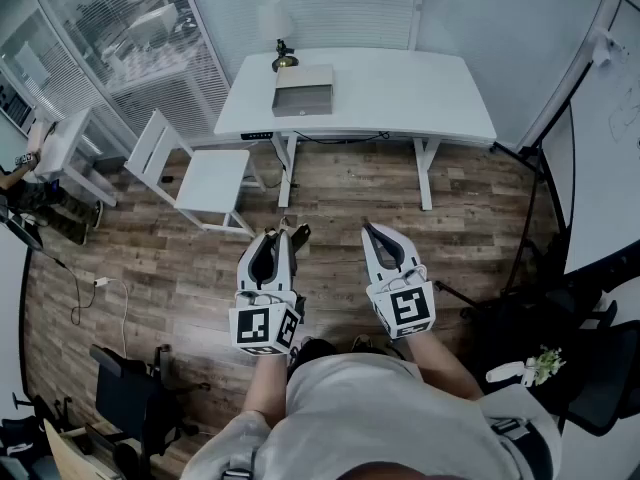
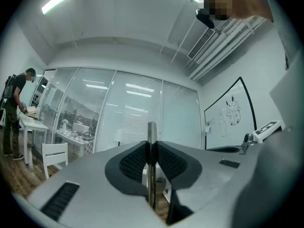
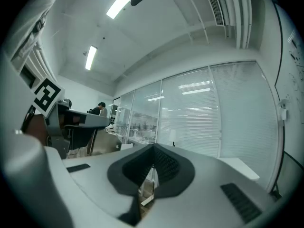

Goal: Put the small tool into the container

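A grey box-shaped container (image 1: 303,91) rests on the white desk (image 1: 400,93) across the room. I stand well back from the desk, holding both grippers over the wood floor. My left gripper (image 1: 278,236) is shut on a thin metal rod, the small tool (image 2: 151,141), which stands upright between the pads and sticks out past them. My right gripper (image 1: 374,230) is shut with nothing between its pads (image 3: 161,163). In the right gripper view the container is out of sight.
A small lamp (image 1: 283,53) stands on the desk beside the container. A white chair (image 1: 200,173) sits left of the desk. A whiteboard (image 1: 610,138) runs along the right wall, with dark chairs (image 1: 125,393) near me. A person (image 2: 12,113) stands far left.
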The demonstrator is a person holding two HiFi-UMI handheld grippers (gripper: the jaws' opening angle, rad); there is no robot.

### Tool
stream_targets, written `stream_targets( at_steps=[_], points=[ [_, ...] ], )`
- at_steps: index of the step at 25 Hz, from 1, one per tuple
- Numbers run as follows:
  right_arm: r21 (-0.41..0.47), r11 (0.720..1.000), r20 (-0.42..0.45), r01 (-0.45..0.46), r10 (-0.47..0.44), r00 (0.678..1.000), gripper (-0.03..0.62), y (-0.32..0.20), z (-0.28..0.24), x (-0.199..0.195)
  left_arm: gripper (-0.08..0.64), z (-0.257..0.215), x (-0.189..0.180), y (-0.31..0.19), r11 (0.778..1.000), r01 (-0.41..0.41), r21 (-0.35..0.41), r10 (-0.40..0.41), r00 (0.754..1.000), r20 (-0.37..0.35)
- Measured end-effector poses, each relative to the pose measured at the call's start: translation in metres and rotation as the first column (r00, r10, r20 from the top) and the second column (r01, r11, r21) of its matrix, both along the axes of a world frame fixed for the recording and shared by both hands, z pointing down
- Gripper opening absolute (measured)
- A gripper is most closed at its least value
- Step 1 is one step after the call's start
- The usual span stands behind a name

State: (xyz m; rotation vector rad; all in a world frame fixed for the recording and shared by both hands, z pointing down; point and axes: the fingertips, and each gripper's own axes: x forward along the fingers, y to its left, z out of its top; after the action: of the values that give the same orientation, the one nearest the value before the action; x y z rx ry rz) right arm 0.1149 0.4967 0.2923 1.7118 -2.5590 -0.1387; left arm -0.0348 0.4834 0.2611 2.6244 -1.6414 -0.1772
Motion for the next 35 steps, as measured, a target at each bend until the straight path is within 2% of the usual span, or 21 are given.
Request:
stream_targets(
  at_steps=[6, 12, 16, 21, 25, 27, 35],
  points=[
    [0.009, 1.0, 0.015, 0.01, -0.01, 1.0, 0.026, 0.01, -0.002, 0.004, 0.084, 0.003, 0.008, 0.013, 1.0, 0.008, -0.005, -0.008, 1.0, 0.006],
    [0.0, 0.998, 0.044, 0.057, -0.057, 0.997, 0.025, 0.01, 0.012, -0.002, 0.084, 0.015, 0.008, 0.011, 0.999, 0.01, -0.032, -0.009, 1.0, 0.019],
    [0.041, 0.997, -0.054, 0.062, -0.06, 0.997, 0.026, -0.005, 0.019, -0.006, 0.084, 0.021, 0.007, -0.008, 0.999, 0.007, -0.035, -0.006, 1.0, 0.012],
    [-0.032, 0.999, -0.03, 0.035, -0.036, 0.999, 0.025, -0.043, 0.038, -0.007, 0.084, 0.028, 0.008, -0.055, 0.999, -0.031, -0.028, 0.031, 1.0, -0.001],
    [-0.033, 0.999, -0.059, 0.031, -0.033, 0.998, 0.026, -0.098, 0.04, -0.015, 0.083, 0.031, 0.0, -0.114, 0.997, -0.073, -0.032, 0.073, 0.997, -0.007],
    [-0.04, 0.999, -0.076, 0.027, -0.03, 0.997, 0.026, -0.128, 0.041, -0.024, 0.084, 0.029, -0.007, -0.145, 0.995, -0.091, -0.032, 0.09, 0.996, -0.012],
    [-0.082, 0.997, -0.052, 0.006, -0.01, 0.999, 0.026, -0.237, 0.038, -0.071, 0.084, 0.026, -0.04, -0.258, 0.985, -0.164, -0.06, 0.164, 0.986, -0.017]
  ],
)
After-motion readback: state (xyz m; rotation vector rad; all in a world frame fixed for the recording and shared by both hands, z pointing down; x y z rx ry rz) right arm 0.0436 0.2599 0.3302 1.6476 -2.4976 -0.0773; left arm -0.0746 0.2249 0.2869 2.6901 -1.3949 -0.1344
